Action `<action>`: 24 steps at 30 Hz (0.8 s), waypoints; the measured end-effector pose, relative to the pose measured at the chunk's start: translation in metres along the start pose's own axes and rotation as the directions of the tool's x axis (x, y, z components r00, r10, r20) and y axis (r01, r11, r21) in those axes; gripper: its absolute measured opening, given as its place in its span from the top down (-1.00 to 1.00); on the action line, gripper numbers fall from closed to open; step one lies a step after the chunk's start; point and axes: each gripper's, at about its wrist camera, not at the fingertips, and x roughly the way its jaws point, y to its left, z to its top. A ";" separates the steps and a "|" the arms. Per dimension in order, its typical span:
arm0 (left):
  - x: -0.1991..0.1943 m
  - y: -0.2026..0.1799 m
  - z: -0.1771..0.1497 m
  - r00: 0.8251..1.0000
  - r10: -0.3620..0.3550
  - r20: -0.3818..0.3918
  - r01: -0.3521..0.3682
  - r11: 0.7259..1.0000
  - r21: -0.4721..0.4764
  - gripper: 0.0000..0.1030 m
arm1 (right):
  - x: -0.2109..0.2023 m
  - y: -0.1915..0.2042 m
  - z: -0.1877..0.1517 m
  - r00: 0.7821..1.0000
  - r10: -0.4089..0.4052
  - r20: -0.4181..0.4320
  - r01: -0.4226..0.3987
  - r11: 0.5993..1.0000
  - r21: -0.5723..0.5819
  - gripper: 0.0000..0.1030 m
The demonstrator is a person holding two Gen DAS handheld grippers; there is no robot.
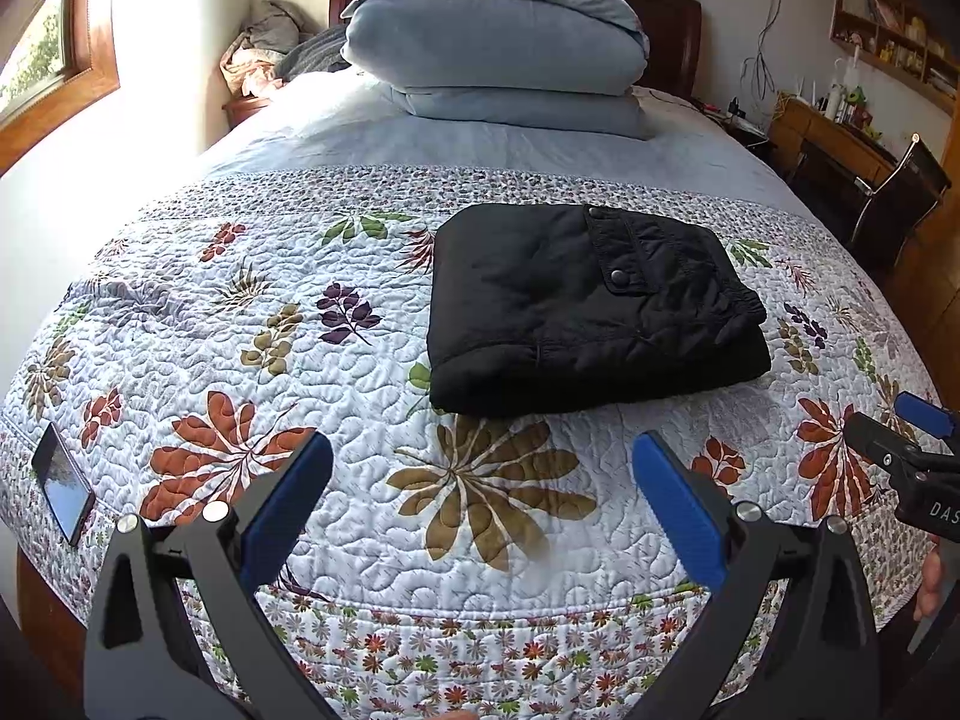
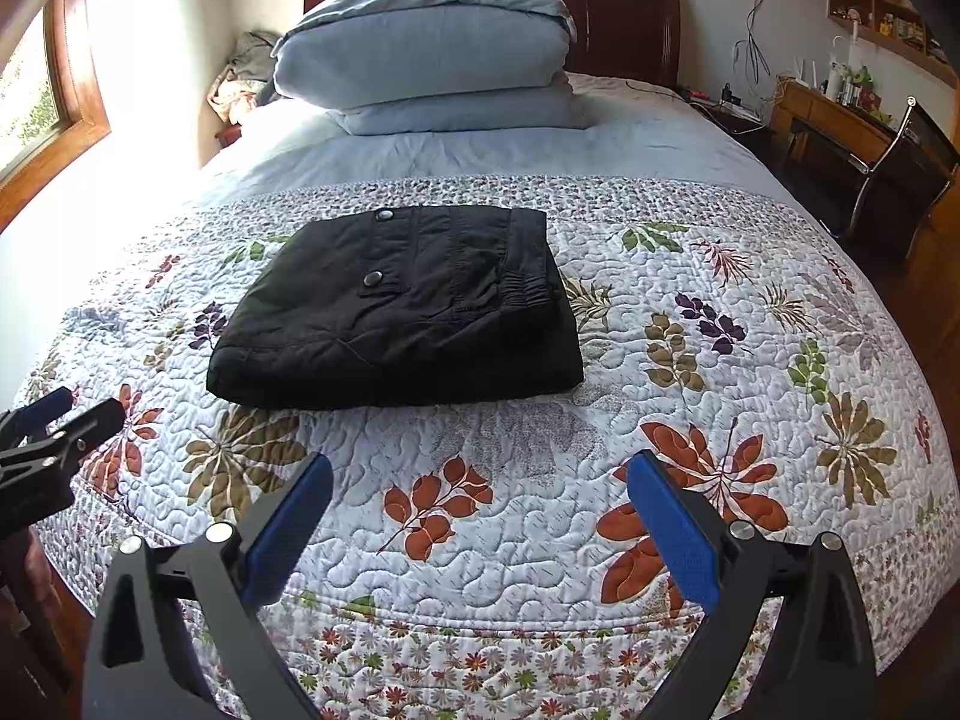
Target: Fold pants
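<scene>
Black pants [image 1: 591,306] lie folded into a compact rectangle on the floral quilt [image 1: 360,360], pocket flap with snap buttons on top. They also show in the right wrist view [image 2: 399,312]. My left gripper [image 1: 483,450] is open and empty, held back near the foot of the bed, apart from the pants. My right gripper [image 2: 480,468] is open and empty too, also back from the pants. The right gripper shows at the right edge of the left wrist view [image 1: 906,438], and the left gripper at the left edge of the right wrist view [image 2: 54,426].
A phone [image 1: 63,483] lies on the quilt at the near left edge. Stacked blue duvets [image 1: 498,48] sit at the headboard. A chair [image 1: 900,192] and a wooden desk [image 1: 834,132] stand to the right of the bed. A window [image 1: 42,54] is at left.
</scene>
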 end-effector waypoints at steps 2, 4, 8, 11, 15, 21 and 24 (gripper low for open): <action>0.001 0.000 0.000 1.000 -0.004 -0.002 0.004 1.000 -0.004 -0.94 | 0.001 0.000 0.000 1.000 0.000 -0.003 0.000 1.000 -0.002 -0.92; 0.001 0.000 0.000 1.000 -0.007 -0.004 0.007 1.000 -0.007 -0.94 | 0.002 0.001 -0.001 1.000 0.001 -0.004 -0.001 1.000 -0.005 -0.92; 0.002 0.000 0.000 1.000 -0.004 -0.005 0.004 1.000 -0.007 -0.94 | 0.003 0.002 -0.001 1.000 0.002 -0.006 -0.002 1.000 -0.009 -0.92; 0.002 0.000 0.000 1.000 -0.002 -0.004 0.002 1.000 -0.007 -0.94 | 0.003 0.002 0.000 1.000 0.005 -0.006 -0.005 1.000 -0.014 -0.92; 0.004 0.001 0.000 1.000 -0.001 -0.008 0.001 1.000 -0.005 -0.94 | 0.003 0.002 -0.001 1.000 0.004 -0.007 -0.004 1.000 -0.011 -0.92; 0.005 0.001 0.000 1.000 0.000 -0.010 0.000 1.000 -0.005 -0.94 | 0.003 0.002 -0.001 1.000 0.004 -0.007 -0.004 1.000 -0.010 -0.92; 0.006 0.002 0.000 1.000 0.000 -0.014 0.000 1.000 -0.004 -0.94 | 0.004 0.002 -0.001 1.000 0.004 -0.009 -0.004 1.000 -0.010 -0.92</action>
